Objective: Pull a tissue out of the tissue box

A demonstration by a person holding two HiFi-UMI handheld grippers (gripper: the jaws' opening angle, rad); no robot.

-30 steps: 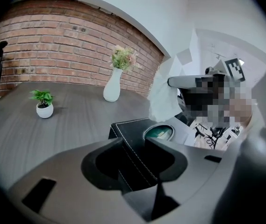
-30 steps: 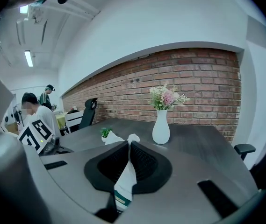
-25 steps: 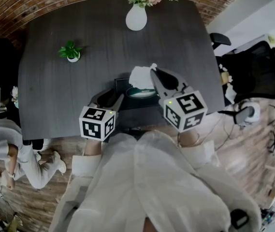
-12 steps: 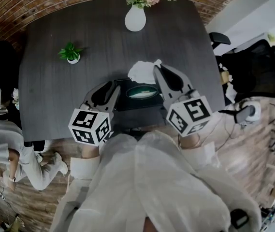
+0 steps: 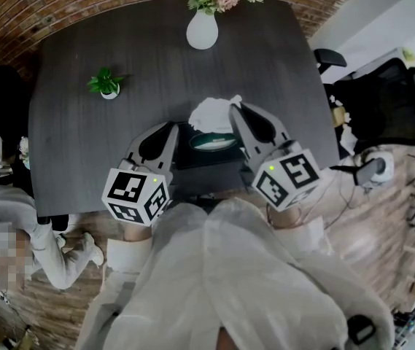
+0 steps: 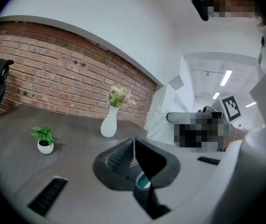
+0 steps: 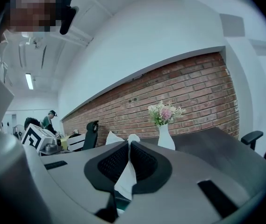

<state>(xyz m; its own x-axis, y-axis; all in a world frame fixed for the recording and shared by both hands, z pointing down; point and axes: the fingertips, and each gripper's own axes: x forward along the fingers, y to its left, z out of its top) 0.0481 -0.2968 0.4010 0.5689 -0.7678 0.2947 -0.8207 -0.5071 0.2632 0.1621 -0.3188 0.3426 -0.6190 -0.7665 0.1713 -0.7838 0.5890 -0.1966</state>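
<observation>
As the right gripper (image 7: 129,143) hovers, its fingers (image 7: 112,162) pinch the tissue (image 7: 126,178).

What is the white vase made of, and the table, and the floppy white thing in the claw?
The white vase is probably glazed ceramic: smooth, with a soft sheen. The table looks like dark wood or wood-look board: matte, with faint streaky grain. The floppy thing is a tissue: thin soft paper, crumpled, pinched in the right claw.

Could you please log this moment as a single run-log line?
right gripper: shut on tissue | tissue: above box | left gripper: jaws just closed, nothing between
</observation>
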